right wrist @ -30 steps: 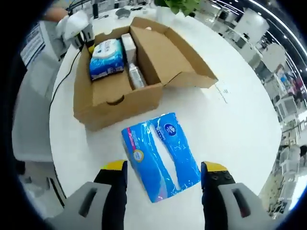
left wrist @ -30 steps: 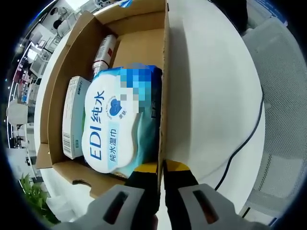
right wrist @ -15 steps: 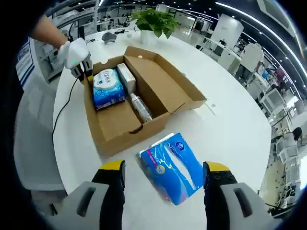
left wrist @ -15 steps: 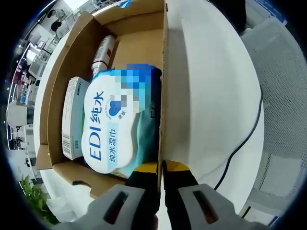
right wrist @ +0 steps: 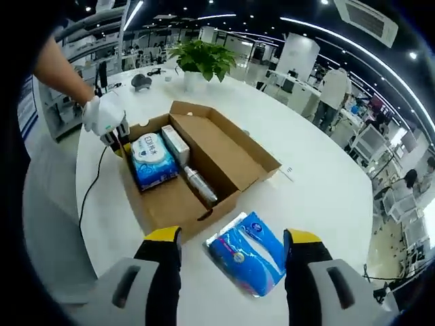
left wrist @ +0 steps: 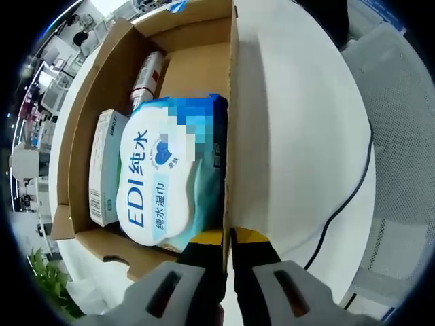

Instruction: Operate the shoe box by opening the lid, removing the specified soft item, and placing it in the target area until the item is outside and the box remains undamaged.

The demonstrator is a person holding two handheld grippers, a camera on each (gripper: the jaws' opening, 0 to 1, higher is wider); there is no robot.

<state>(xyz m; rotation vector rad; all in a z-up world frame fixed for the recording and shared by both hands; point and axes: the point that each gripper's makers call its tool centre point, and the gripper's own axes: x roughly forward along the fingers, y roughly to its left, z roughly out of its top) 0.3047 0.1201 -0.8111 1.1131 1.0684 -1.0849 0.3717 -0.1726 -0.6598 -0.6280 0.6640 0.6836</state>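
The open cardboard shoe box [left wrist: 88, 115] holds a blue-and-white wet-wipes pack [left wrist: 160, 183], a white carton [left wrist: 105, 166] and a slim bottle [left wrist: 146, 75]. My left gripper [left wrist: 230, 239] is shut on the box's side wall [left wrist: 234, 102], pinching the cardboard edge at a near corner. In the right gripper view the box [right wrist: 234, 159] sits on the white table [right wrist: 326, 197], with a gloved hand holding the left gripper [right wrist: 117, 136] at its far-left corner. A blue soft tissue pack [right wrist: 248, 261] lies on the table outside the box. Above it my right gripper [right wrist: 232, 238] is open, holding nothing.
A black cable [left wrist: 346, 197] runs across the table beside the box, near a grey mesh chair [left wrist: 408, 136]. A potted plant [right wrist: 200, 61] stands at the table's far edge. Bare table spreads to the right of the box.
The right gripper has lifted and drawn back from the tissue pack, which stays on the table. The left gripper keeps its hold on the box wall.
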